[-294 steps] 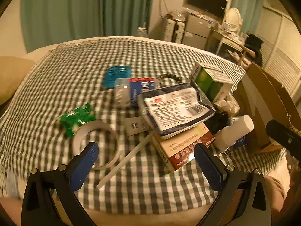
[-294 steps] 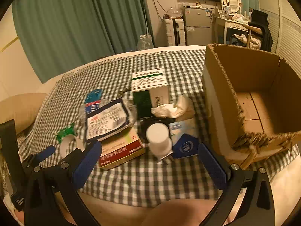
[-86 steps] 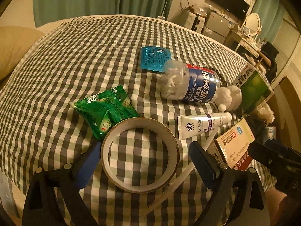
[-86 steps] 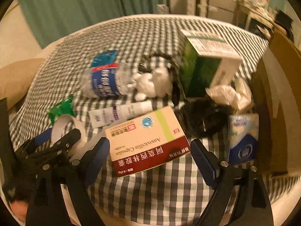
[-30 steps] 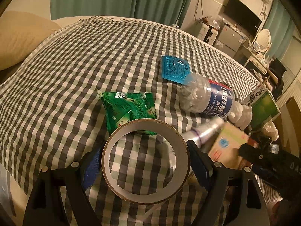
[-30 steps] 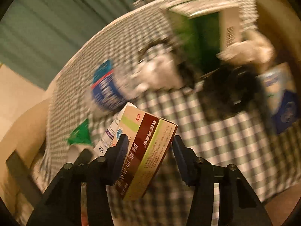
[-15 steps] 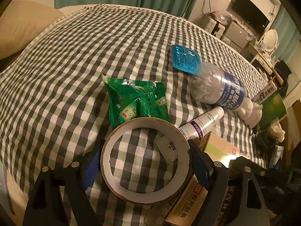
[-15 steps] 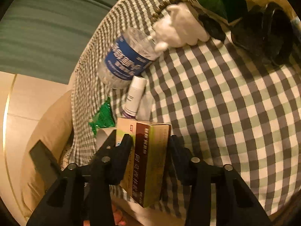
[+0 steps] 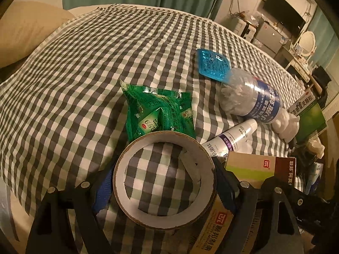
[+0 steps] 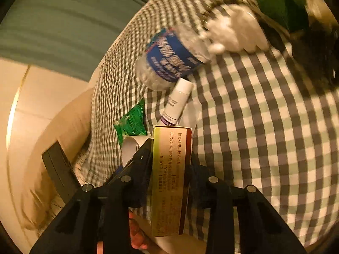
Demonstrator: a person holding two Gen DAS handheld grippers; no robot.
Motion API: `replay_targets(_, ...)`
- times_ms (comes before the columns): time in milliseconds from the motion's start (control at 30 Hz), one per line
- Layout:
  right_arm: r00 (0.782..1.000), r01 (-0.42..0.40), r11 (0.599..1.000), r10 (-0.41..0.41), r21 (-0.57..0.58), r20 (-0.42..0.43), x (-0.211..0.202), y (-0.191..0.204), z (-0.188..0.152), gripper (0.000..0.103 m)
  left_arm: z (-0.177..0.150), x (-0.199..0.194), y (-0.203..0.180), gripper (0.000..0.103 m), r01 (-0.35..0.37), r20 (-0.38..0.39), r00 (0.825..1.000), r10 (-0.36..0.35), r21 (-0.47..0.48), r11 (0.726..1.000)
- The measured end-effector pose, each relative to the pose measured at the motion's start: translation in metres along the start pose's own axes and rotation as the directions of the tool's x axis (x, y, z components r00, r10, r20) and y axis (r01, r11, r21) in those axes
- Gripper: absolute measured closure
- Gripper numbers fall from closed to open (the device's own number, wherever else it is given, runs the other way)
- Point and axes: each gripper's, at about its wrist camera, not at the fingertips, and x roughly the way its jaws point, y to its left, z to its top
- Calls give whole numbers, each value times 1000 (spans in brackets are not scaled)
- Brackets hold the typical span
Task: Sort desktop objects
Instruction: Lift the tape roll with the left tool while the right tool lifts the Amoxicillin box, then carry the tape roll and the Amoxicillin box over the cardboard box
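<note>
1. Your right gripper (image 10: 170, 165) is clamped on the medicine box (image 10: 170, 182), one finger pressing each broad face, so the narrow printed side faces the right wrist camera. The box is held on edge, above the near border of the checked cloth (image 10: 264, 127).
2. Your left gripper (image 9: 164, 182) has the tape roll (image 9: 164, 218) between its fingers, a blue pad against the ring at 9 o'clock and the other finger against it at 3 o'clock. The jaws are set wide yet closed on the ring.
3. In the left wrist view the medicine box (image 9: 252, 167) sits just at 3 o'clock of the tape roll, pressed close beside it.
4. The green sachet pack (image 9: 159, 114) lies at 12 o'clock of the roll, its lower edge tucked behind the ring.
5. The white tube (image 9: 231, 139) lies at 2 o'clock of the roll, slanted, its tail end near the box.
6. The plastic bottle (image 9: 250, 99) lies on its side beyond the tube, and the blue blister pack (image 9: 213, 65) rests at the bottle's 11 o'clock, touching its base.
7. The green carton (image 9: 309, 114) stands at the far 3 o'clock edge.
</note>
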Motion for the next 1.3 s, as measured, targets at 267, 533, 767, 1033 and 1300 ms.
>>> replay_targets(267,977,200,952,-178,-230,114,-26,41,8,73,2,-21,6,19,7,71,997,-4,-32,999)
replay_targets(533,956,265,917,-212,-297,201,-37,68,7,73,2,-58,4,19,10,160,987,-5,-32,999)
replay_targets(767,947,265,911,-185,-315,261,-70,75,2,73,2,-90,-5,19,5,200,980,-10,25,1000)
replay_targets(1033,923,269,909,-149,-318,354,-124,81,-10,73,4,-144,-29,19,50,286,956,-67,67,996)
replay_targets(1300,870,329,895,-163,-302,466,-187,75,-18,73,7,-198,-83,18,106,350,923,-160,168,980)
